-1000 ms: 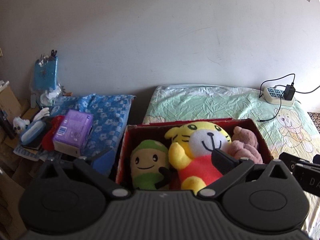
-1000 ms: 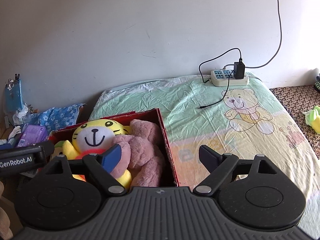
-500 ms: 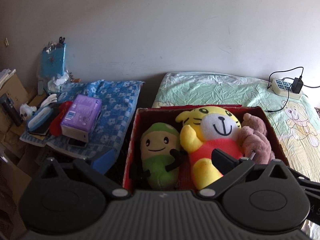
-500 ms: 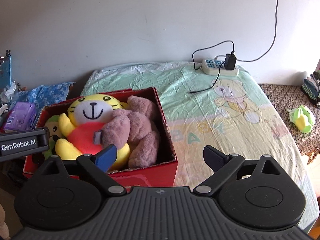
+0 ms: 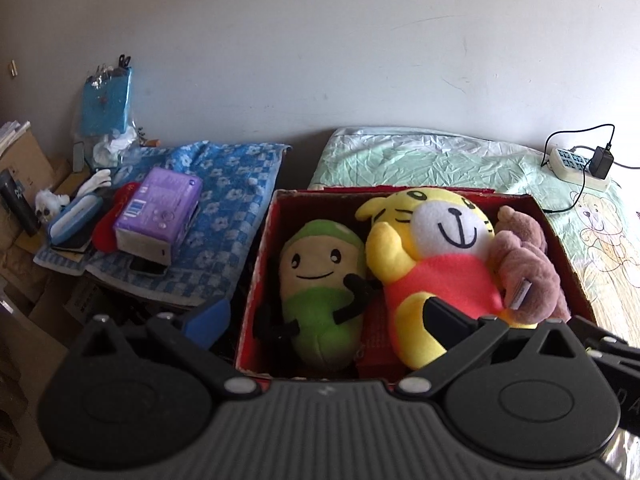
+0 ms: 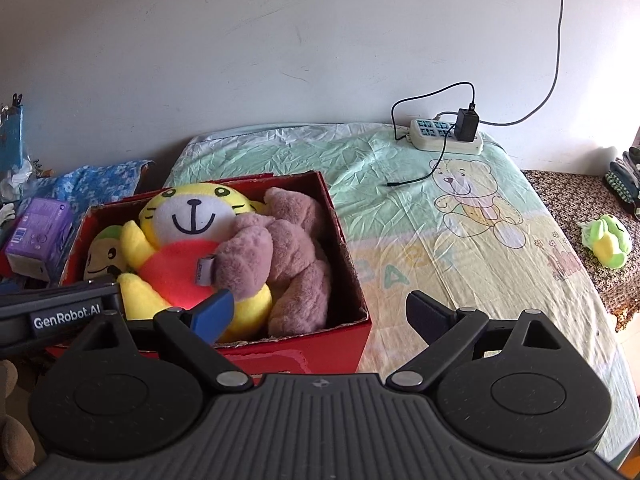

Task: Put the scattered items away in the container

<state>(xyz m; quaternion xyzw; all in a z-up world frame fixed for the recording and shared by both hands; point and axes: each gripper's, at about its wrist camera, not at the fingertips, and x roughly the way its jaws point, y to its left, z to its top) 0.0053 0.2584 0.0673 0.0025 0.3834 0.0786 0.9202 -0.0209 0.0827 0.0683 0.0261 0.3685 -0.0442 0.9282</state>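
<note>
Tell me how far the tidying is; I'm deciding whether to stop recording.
Done: green plush, yellow tiger and brown plush lie in the red box. In hand: nothing; left gripper and right gripper are open. Left: small green toy beyond the bed.

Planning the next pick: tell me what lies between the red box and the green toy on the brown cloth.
In the right wrist view, only bare bedsheet separates the red box from the green toy.

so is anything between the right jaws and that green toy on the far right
Nothing visible. The green toy lies on the patterned cloth beside the bed; only bare sheet lies between it and the open right gripper. The red box sits off to the left.
</note>
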